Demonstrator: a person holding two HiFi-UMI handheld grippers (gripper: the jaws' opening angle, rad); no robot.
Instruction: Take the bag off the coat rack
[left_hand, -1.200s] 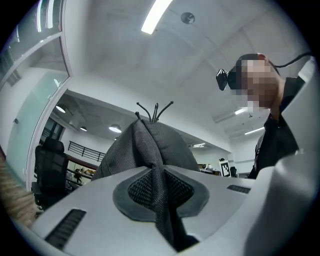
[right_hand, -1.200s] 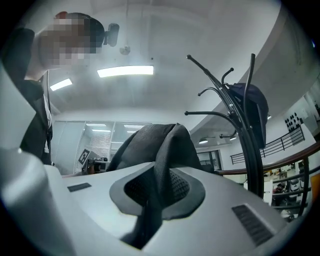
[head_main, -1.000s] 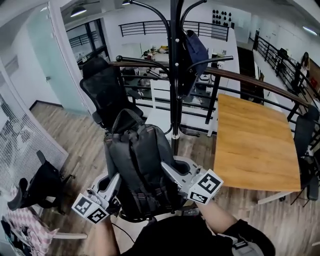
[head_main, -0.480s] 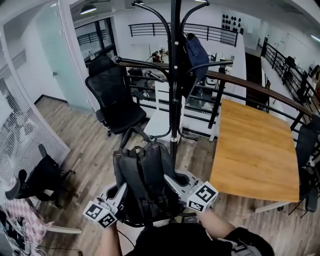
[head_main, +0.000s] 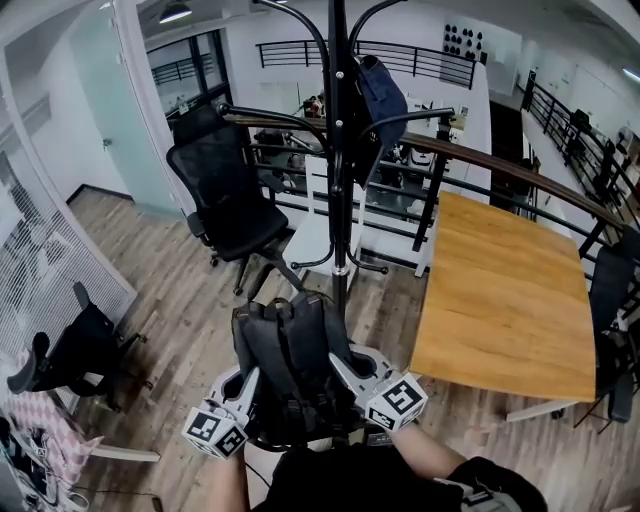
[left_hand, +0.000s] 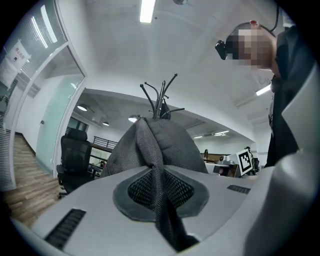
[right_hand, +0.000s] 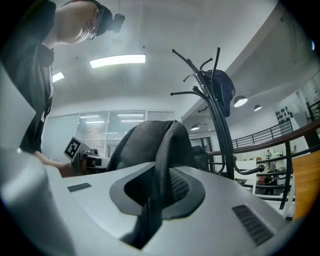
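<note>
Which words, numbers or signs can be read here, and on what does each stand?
No words or numbers can be read.
Left cube: black-and-white square pattern, no letters.
Right cube: the same.
Sheets on glass wall: too small to read.

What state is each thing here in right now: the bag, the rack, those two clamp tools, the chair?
Backpack: off the rack, held up between both grippers.
Coat rack: upright, with a dark blue item hanging on it.
Left gripper: shut on the backpack's fabric.
Right gripper: shut on the backpack's fabric.
Office chair: upright, nobody in it.
</note>
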